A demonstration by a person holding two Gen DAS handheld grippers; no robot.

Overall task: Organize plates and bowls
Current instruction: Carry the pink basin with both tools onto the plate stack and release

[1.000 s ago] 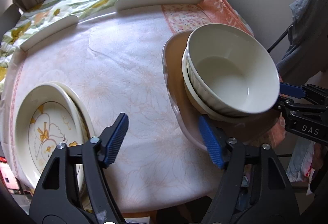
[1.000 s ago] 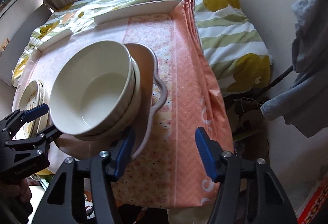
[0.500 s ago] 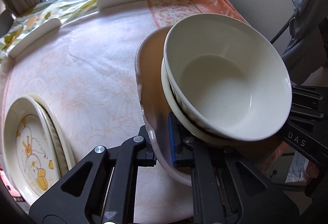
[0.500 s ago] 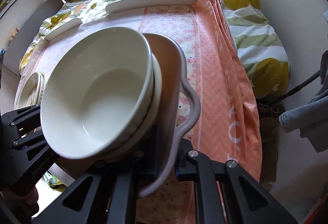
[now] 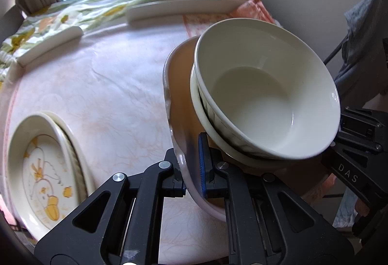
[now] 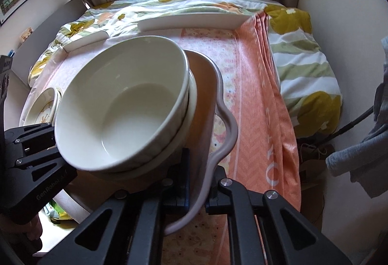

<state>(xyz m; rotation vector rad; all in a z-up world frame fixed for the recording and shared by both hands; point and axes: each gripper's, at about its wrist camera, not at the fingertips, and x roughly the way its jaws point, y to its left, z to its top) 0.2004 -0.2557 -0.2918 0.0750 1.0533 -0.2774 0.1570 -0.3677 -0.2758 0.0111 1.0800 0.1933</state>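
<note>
A pinkish-brown plate with a wavy rim [image 5: 178, 105] [image 6: 225, 124] carries two nested white bowls [image 5: 266, 100] [image 6: 121, 105]. My left gripper [image 5: 191, 173] is shut on the plate's near rim in the left wrist view. On the opposite rim, my right gripper [image 6: 197, 182] is shut too. Each gripper shows in the other's view: the right gripper [image 5: 359, 144] at the right, the left gripper [image 6: 31, 148] at the left. A stack of cream plates with a yellow drawing [image 5: 41, 163] [image 6: 43, 105] lies at the table's left edge.
The round table [image 5: 109, 85] wears a pale floral cloth with an orange cloth [image 6: 262, 105] over its right side. White curved guards [image 5: 179, 9] line the far edge. A floral bedcover [image 6: 303, 66] lies beyond, a grey garment [image 6: 359, 153] hangs at the right.
Both grippers went from open, just short of the brown plate, to shut on its opposite rims. The plate with its bowls now fills more of each view.
</note>
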